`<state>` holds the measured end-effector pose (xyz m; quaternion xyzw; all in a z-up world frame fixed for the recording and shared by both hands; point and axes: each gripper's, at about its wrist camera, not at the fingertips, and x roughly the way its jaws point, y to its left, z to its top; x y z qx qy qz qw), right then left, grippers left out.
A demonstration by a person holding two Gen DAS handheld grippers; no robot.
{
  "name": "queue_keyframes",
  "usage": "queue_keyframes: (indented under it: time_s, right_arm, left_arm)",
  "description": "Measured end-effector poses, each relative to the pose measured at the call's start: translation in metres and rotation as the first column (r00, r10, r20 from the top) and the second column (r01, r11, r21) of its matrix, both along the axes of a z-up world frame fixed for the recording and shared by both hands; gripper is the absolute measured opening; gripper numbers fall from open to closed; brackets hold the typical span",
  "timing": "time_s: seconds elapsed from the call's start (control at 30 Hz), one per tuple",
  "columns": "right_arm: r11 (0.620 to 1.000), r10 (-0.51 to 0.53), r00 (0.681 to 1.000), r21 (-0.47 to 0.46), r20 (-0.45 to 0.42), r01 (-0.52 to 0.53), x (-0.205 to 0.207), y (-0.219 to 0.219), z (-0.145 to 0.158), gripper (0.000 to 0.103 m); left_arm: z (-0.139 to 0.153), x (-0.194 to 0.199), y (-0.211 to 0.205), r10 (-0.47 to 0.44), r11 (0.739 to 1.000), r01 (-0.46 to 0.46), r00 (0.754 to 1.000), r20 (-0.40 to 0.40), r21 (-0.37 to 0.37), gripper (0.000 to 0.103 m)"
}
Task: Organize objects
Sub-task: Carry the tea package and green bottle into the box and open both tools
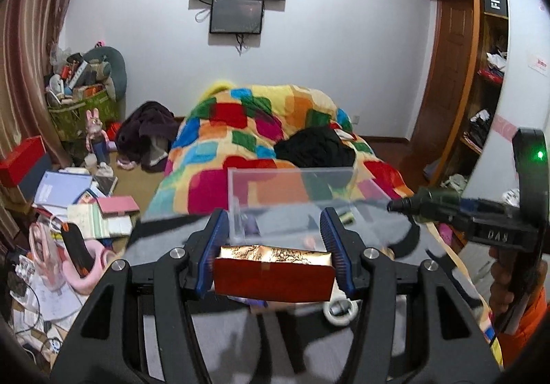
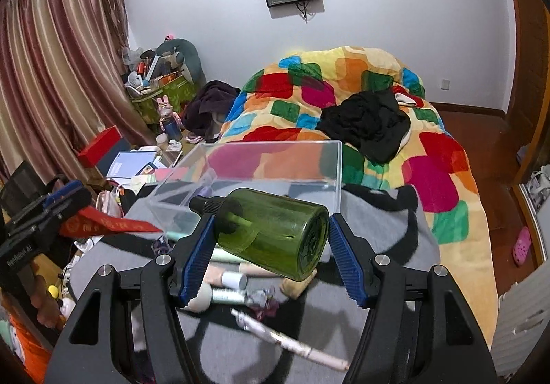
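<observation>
Left tongs (image 1: 275, 262) are clamping a red box (image 1: 273, 277); right tongs (image 2: 271, 255) are clamping a green bottle (image 2: 271, 232). Both are hovering just short of the clear bin (image 2: 275, 171) ahead. Transport step appears underway; next, advancing over the rim and releasing inside.

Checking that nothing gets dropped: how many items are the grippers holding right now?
2. The left gripper clamps a red box; the right gripper clamps a green bottle lying sideways, both in front of the clear bin.
</observation>
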<state>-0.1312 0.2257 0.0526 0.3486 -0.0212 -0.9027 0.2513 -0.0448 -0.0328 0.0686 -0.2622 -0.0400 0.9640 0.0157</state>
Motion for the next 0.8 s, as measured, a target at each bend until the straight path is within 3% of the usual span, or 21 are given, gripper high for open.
queue_keyframes:
  time_s: [0.27,0.57,0.8]
  right_arm:
    - [1.000,-0.023,0.999,0.002,0.034,0.023,-0.037,-0.009,-0.010,0.062]
    - [0.997,-0.014,0.991,0.073,0.134,0.004,-0.075,-0.032,-0.040,0.062]
    - [0.989,0.012,0.986,0.146,0.166,-0.036,-0.090,-0.056,-0.060,0.062]
  left_arm:
    - [0.004,-0.042,-0.008,0.026,0.999,-0.025,0.999,-0.023,0.020,0.055]
    - [-0.045,-0.105,0.006,0.000,1.000,-0.002,0.989,0.148,0.009,0.055]
    - [-0.072,-0.126,0.017,-0.023,0.999,0.029,0.973,0.231,-0.019,0.055]
